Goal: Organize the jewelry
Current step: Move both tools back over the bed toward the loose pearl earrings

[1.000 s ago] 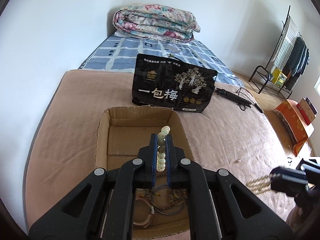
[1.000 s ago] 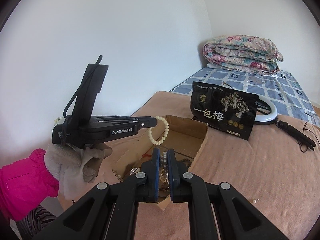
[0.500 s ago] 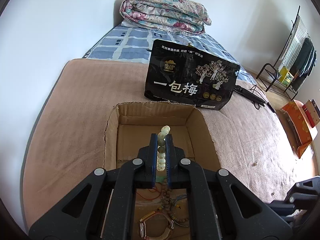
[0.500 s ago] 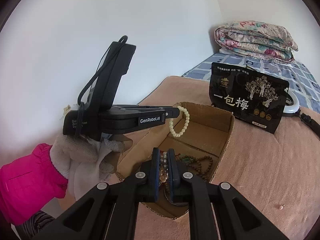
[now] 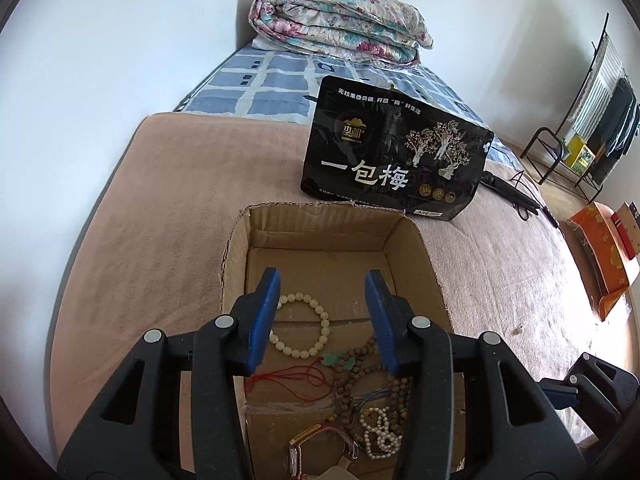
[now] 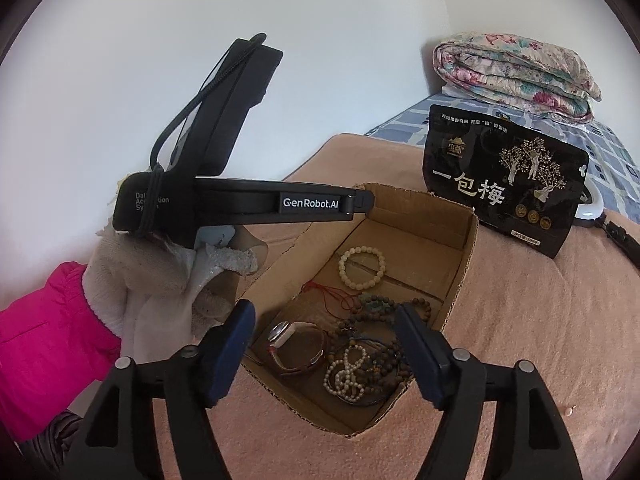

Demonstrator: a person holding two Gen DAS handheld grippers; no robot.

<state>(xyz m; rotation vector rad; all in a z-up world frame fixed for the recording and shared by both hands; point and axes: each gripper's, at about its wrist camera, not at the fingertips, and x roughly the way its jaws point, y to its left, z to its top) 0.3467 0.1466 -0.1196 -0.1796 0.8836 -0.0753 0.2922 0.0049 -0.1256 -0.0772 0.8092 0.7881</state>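
A cardboard box (image 5: 432, 276) sits on the tan blanket (image 5: 160, 220) in the middle of both views, with the jewelry lying on its floor. The left gripper (image 5: 326, 312) hangs over the box with its blue jaws spread wide and nothing between them; in the right wrist view it reaches in from the left of the frame, held by a white-gloved hand (image 6: 160, 280) with a pink sleeve. A cream bead bracelet (image 5: 300, 326) lies flat on the box floor, center of the left view, just beside the left blue pad and apart from the other pieces. Lower in the frame lie a red cord with a green pendant (image 5: 338, 361), brown bead strings (image 5: 360, 372), a white pearl strand (image 5: 378, 432) and a watch (image 6: 294, 346). The right gripper (image 6: 326, 354) hovers at the bottom of its own view, jaws also spread and empty, above the near end of the box. A black snack bag (image 5: 396, 164) stands behind the box, a folded floral quilt (image 5: 340, 24) at top.
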